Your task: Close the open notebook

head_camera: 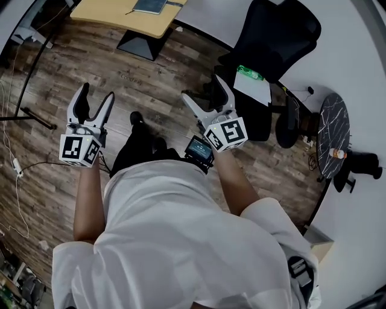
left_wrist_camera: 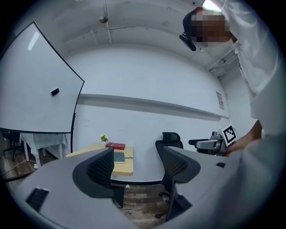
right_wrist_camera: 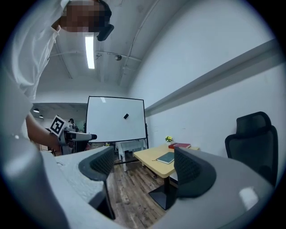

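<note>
Wood floor (head_camera: pixel 158 71) stretches toward the table (head_camera: pixel 114 21), where the notebook (head_camera: pixel 149 6) lies well ahead, between left claw (head_camera: pixel 98 92) and right claw (head_camera: pixel 202 87), both gaping empty.

The head view's top edge cuts off part of the table (head_camera: pixel 120 17) and the notebook (head_camera: pixel 149 5) on it. A jaw of the left gripper (left_wrist_camera: pixel 137 156) hides the notebook's left edge; open or closed, too small to tell.
</note>
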A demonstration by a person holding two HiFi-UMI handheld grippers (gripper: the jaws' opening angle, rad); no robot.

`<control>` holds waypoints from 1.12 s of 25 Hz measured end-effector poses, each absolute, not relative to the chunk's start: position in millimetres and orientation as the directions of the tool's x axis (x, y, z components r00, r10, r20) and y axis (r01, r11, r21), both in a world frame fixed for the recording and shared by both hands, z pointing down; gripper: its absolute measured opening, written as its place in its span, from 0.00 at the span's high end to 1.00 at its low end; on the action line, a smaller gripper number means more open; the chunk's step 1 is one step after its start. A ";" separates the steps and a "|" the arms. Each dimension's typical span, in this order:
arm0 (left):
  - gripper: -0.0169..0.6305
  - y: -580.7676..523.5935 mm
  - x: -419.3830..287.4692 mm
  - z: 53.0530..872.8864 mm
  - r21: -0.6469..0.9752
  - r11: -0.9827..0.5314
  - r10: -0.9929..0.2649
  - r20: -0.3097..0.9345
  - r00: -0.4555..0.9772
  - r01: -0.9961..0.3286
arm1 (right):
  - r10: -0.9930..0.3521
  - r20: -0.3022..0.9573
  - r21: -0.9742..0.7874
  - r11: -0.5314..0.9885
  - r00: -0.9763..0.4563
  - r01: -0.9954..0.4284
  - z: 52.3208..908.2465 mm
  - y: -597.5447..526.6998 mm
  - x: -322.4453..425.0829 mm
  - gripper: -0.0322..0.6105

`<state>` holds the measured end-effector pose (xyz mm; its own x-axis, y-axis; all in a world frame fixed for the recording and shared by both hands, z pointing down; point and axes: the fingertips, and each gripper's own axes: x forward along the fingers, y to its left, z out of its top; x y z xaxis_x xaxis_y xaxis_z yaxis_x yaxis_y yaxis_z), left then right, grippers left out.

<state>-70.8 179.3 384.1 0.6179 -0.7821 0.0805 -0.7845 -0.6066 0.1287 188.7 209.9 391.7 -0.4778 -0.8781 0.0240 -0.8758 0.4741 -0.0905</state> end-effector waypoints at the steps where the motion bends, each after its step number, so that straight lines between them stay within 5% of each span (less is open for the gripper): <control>1: 0.46 186.4 -71.6 385.8 0.133 -0.605 -0.782 0.088 0.617 -0.785 | -0.878 0.025 -0.091 0.474 -0.478 -0.876 392.9 216.7 188.8 0.29; 28: 0.44 187.9 -162.3 349.2 0.073 -0.649 -0.758 0.024 0.652 -0.757 | -0.845 0.026 -0.086 0.531 -0.534 -0.843 373.5 205.2 80.3 0.37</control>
